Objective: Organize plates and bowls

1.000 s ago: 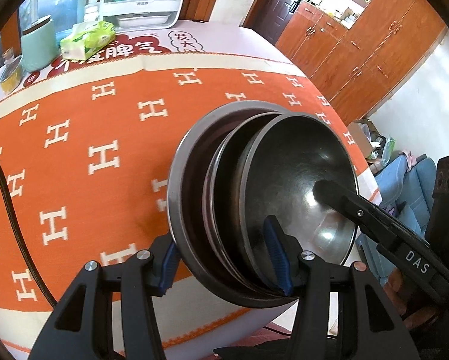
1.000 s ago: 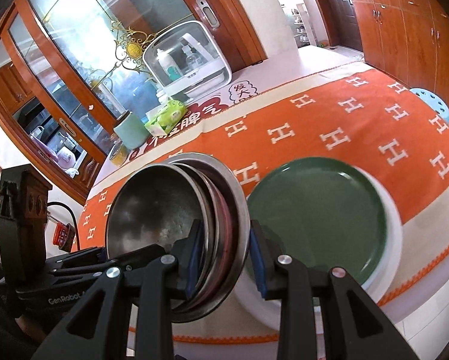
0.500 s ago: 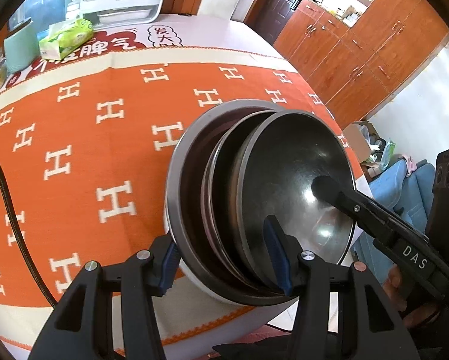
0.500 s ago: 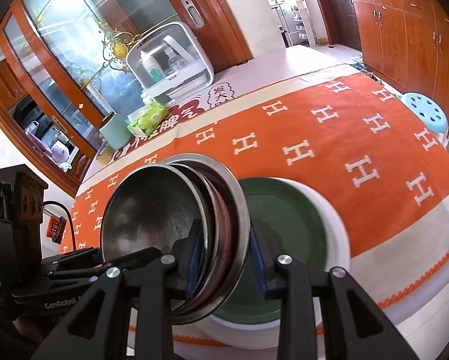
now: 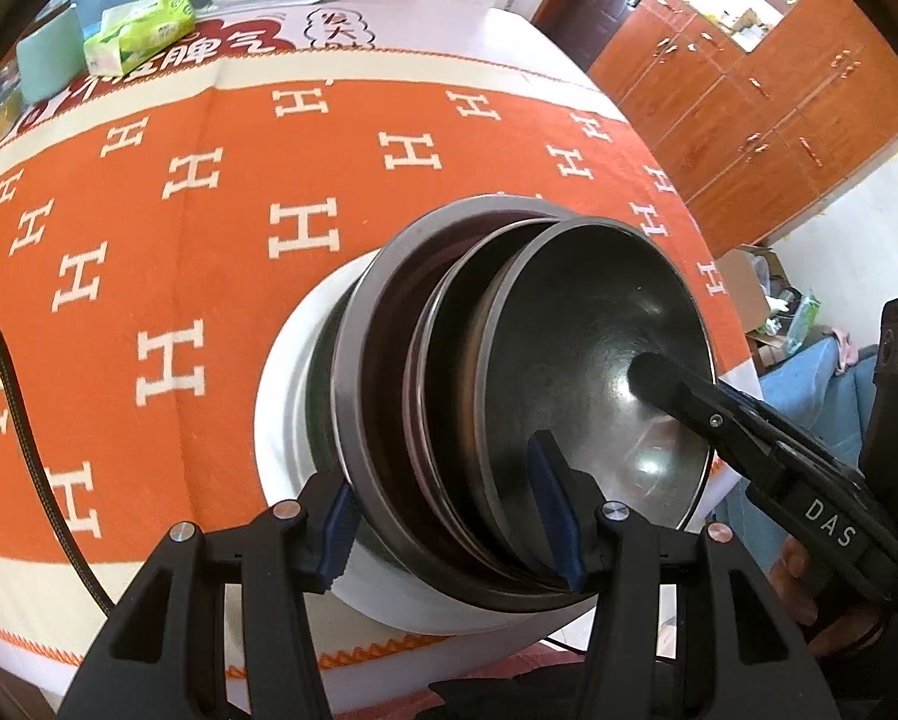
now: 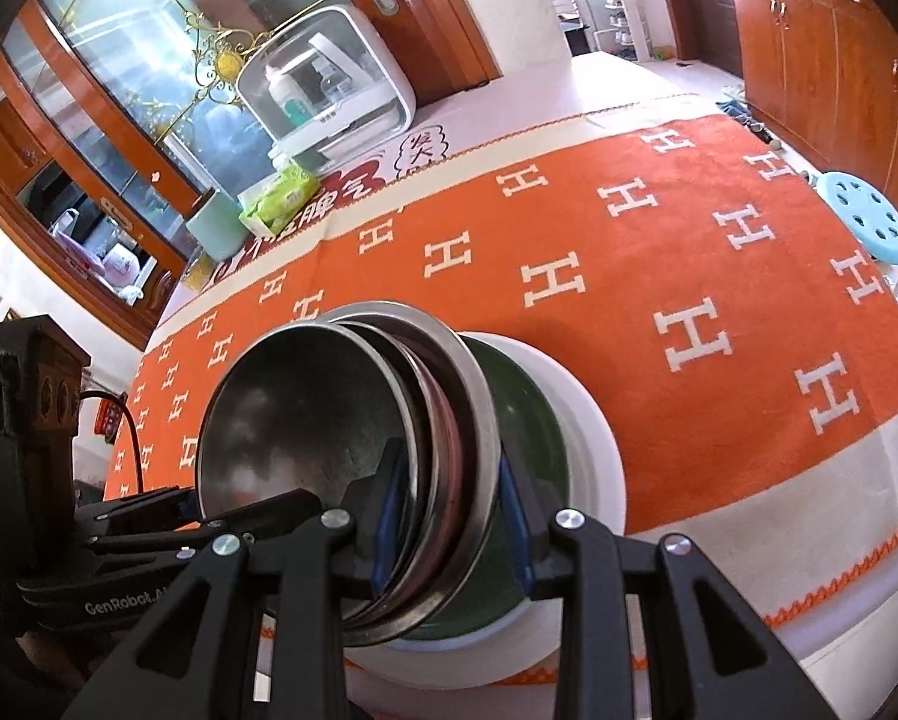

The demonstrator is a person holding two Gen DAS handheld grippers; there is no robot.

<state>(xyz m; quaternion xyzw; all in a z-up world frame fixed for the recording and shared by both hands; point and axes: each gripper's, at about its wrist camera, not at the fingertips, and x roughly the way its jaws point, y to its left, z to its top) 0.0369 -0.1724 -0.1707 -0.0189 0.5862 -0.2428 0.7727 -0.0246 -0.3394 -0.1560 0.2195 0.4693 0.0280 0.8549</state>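
A: What differs from a second ago?

B: The bowl stack (image 5: 509, 372) has travelled across the cloth (image 5: 197, 192) and now hangs over the green plate (image 6: 527, 420) and the white plate (image 5: 287, 372). Before, the left view showed only cloth beneath it.

A: The surface and room?

B: An orange cloth with white H marks covers the table. A tissue pack (image 5: 140, 36), a mint cup (image 6: 215, 231) and a white box (image 6: 329, 90) stand at the far edge; wooden cabinets (image 5: 749, 96) lie beyond.

A: And the claws?

B: The left gripper (image 5: 443, 519) clenches the stack's near rim. The right gripper (image 6: 449, 525) clamps the opposite rim. The stack sits tilted between them.
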